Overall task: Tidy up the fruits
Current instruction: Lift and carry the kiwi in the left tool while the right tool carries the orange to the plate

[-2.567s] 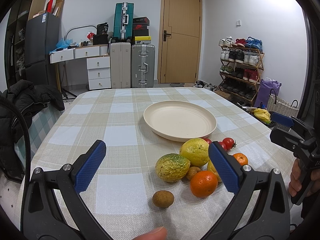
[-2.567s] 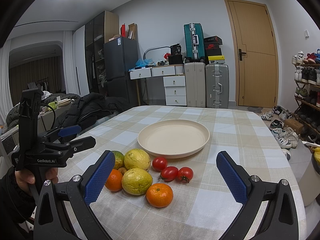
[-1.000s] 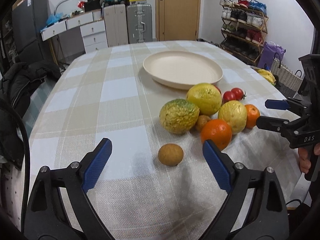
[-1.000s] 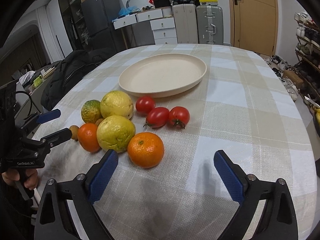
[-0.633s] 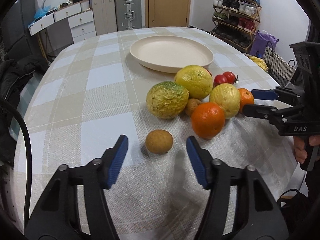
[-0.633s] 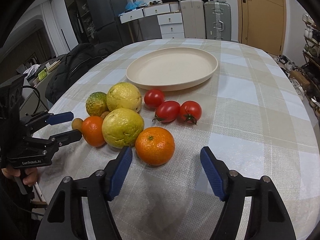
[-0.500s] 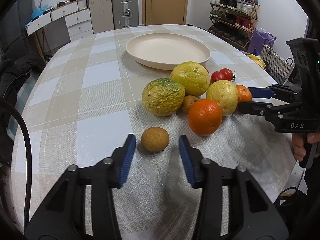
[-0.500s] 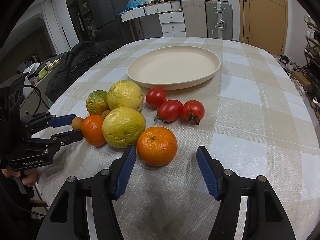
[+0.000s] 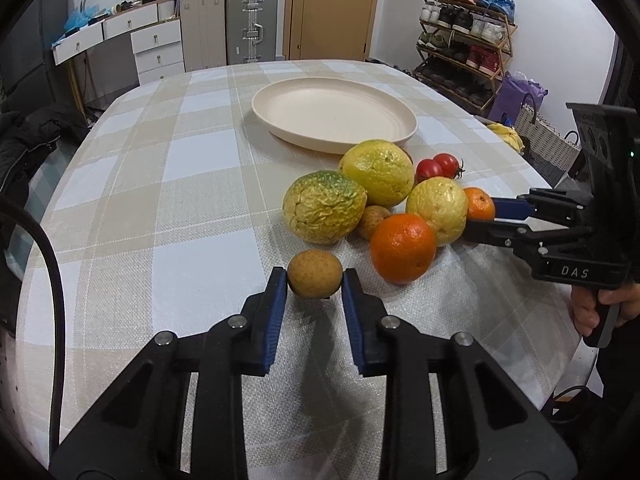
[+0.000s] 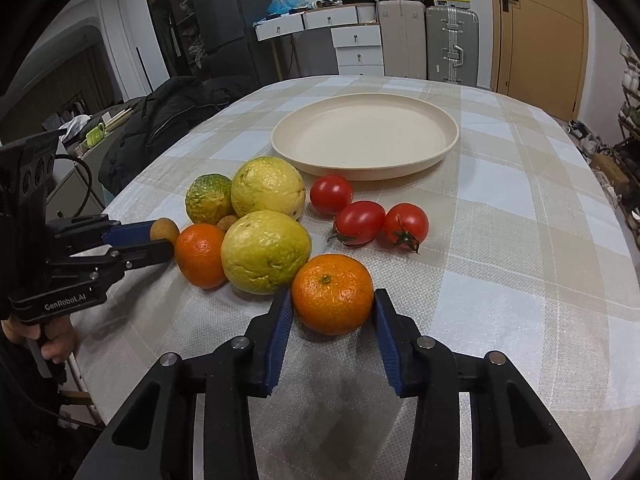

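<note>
My left gripper (image 9: 314, 280) is shut on a small brown round fruit (image 9: 315, 273) that rests on the checked tablecloth. My right gripper (image 10: 331, 300) is shut on a mandarin (image 10: 332, 293), also on the cloth. Beside them lie an orange (image 9: 402, 247), two yellow citrus fruits (image 9: 377, 172) (image 9: 437, 208), a green-yellow wrinkled fruit (image 9: 323, 212), another small brown fruit (image 9: 373, 221) and three red tomatoes (image 10: 360, 221). An empty cream plate (image 9: 334, 115) stands behind the pile; it also shows in the right wrist view (image 10: 365, 136).
The table's edge runs close on the left (image 9: 24, 280) and on the right (image 10: 624, 240). A dark jacket (image 10: 168, 120) hangs on a chair by the table. Suitcases, drawers and a shoe rack stand along the walls.
Both grippers came down and forward and closed. The left one now grips the small brown fruit, the right one the mandarin. The fruits have not moved.
</note>
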Demonstrator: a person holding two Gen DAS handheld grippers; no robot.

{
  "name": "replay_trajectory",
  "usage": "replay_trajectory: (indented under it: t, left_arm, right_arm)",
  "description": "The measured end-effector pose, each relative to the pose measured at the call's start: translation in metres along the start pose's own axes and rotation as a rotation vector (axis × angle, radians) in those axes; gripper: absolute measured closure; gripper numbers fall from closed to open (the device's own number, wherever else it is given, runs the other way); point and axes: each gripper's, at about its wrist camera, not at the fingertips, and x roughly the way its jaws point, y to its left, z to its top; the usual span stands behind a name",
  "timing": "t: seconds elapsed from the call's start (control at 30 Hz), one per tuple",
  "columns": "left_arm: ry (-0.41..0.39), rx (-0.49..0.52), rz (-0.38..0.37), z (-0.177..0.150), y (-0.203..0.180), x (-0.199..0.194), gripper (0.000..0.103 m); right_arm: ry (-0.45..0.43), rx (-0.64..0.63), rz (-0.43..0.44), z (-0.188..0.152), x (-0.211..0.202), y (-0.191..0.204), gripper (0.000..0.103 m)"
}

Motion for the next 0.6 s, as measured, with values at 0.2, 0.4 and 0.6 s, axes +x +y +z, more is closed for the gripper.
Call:
replay_trajectory:
  t: [0.2,0.4,0.6]
  left_arm:
    - [-0.051,-0.022,-0.003,0.003,0.002,-0.01,0.078]
    - [-0.104,-0.016,-0.002,0.008,0.0,-0.02,0.078]
    - [-0.154,-0.015,-0.008,0.014,-0.006,-0.03,0.078]
  right_arm:
    - [-0.024,0.011,0.0,-0.002,-0.005,-0.004,0.062]
    - [-0.095,0.025,0.019,0.0,-0.018,-0.006,0.062]
    - [-0.149,0.022,0.027,0.004,-0.028,-0.002,0.062]
